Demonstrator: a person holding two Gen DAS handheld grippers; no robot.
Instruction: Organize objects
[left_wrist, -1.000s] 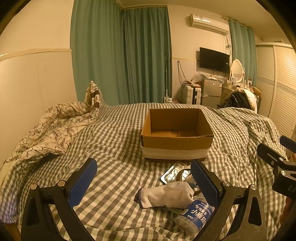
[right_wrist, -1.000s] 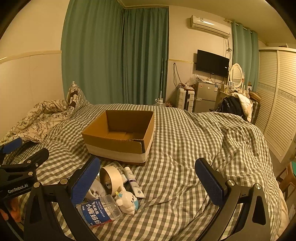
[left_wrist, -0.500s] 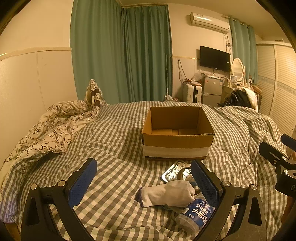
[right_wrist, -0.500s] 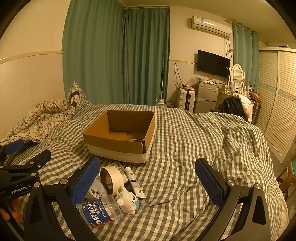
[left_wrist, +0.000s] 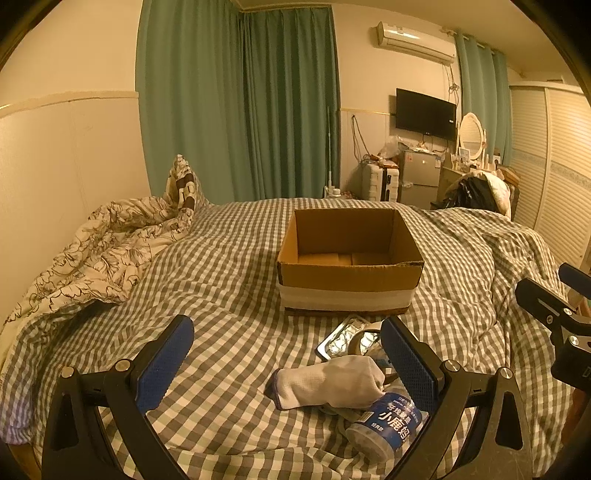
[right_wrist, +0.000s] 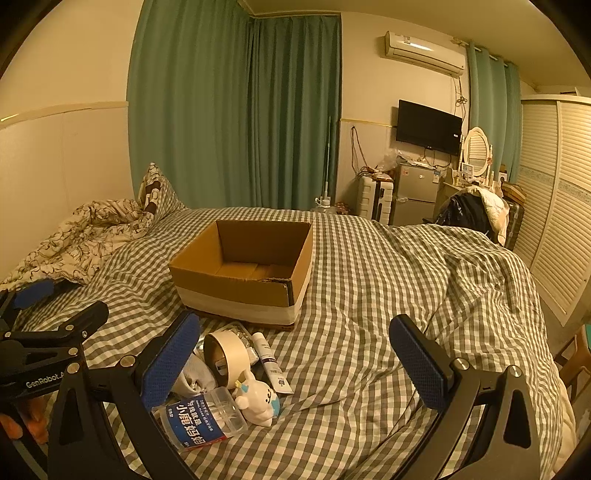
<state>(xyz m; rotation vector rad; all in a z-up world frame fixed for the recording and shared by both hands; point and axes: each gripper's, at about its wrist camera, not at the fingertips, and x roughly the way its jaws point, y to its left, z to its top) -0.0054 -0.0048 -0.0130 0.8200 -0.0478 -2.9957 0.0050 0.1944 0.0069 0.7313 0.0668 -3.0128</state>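
An open, empty cardboard box (left_wrist: 349, 258) (right_wrist: 243, 273) stands on the checked bed. In front of it lies a pile: a white sock (left_wrist: 328, 382) (right_wrist: 194, 376), a clear jar with a blue label (left_wrist: 386, 424) (right_wrist: 201, 419), a blister pack (left_wrist: 341, 338), a tape roll (right_wrist: 227, 354), a white tube (right_wrist: 271, 363) and a small white figurine (right_wrist: 258, 400). My left gripper (left_wrist: 286, 363) is open and empty, just before the sock. My right gripper (right_wrist: 295, 363) is open and empty, with the pile at its left finger.
A crumpled floral duvet (left_wrist: 92, 258) lies along the wall at the left. The checked cover (right_wrist: 424, 280) bunches up on the right. A wardrobe (right_wrist: 554, 206), a fridge and a cluttered dresser (right_wrist: 417, 192) stand beyond the bed.
Both views have shifted slightly; the box and pile sit a little lower in the frames. Both grippers stay open and nothing on the bed has moved.
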